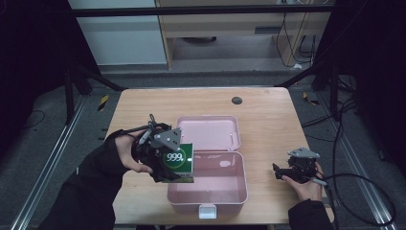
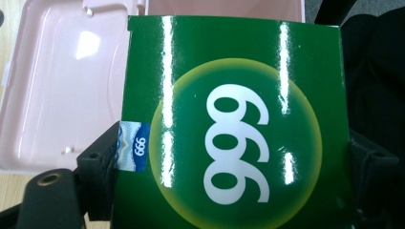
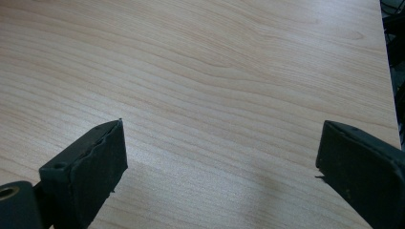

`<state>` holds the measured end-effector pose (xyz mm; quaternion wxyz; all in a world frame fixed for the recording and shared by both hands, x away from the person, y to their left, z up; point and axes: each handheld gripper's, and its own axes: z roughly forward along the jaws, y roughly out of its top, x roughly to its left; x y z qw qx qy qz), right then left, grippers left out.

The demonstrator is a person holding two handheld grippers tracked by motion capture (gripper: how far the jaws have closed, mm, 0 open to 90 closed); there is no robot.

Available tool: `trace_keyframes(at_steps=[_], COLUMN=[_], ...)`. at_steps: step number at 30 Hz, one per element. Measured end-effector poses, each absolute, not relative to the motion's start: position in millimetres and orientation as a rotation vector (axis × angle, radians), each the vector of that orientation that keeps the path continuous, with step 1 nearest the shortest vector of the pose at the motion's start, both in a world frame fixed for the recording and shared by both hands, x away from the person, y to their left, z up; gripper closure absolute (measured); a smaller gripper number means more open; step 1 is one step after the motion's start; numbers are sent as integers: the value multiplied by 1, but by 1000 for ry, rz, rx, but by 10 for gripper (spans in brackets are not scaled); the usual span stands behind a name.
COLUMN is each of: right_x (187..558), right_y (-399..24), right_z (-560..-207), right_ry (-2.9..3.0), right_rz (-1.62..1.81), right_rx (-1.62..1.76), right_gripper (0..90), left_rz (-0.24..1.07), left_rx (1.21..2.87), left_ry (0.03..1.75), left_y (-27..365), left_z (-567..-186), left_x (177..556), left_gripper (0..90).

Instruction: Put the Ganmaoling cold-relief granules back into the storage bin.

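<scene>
A green box [image 1: 177,163] printed with a white "999" hangs at the left rim of the open pink case [image 1: 239,189], with my left gripper [image 1: 165,165] shut on it. In the left gripper view the green box [image 2: 234,124] spans the gap between both black jaws, which press on its two sides, and the pink case's lid [image 2: 62,86] lies behind it. My right gripper [image 1: 277,171] rests low over the table at the right, pointing left. In the right gripper view its jaws stand wide apart over bare wood, so my right gripper [image 3: 219,157] is open and holds nothing.
The wooden table [image 1: 268,120] has a small dark round disc [image 1: 237,100] near its far edge. The case's lid [image 1: 208,132] lies flat behind the tray. A white latch [image 1: 207,211] sticks out at the case's front. Cables trail off the right side.
</scene>
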<state>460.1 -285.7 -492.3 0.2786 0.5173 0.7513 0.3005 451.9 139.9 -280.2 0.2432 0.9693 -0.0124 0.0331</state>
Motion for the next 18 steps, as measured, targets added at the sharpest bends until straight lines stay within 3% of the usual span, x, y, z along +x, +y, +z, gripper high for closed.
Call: trace_keyframes(at_steps=[18], right_x=[461], right_y=[-285], right_z=[-494], right_ry=[2026], right_rz=[794], right_rx=[1384], right_gripper=[35], left_rz=[77], left_rx=[2672], left_ry=[-70], left_y=[116], left_z=[-301], left_x=[460], left_gripper=[145])
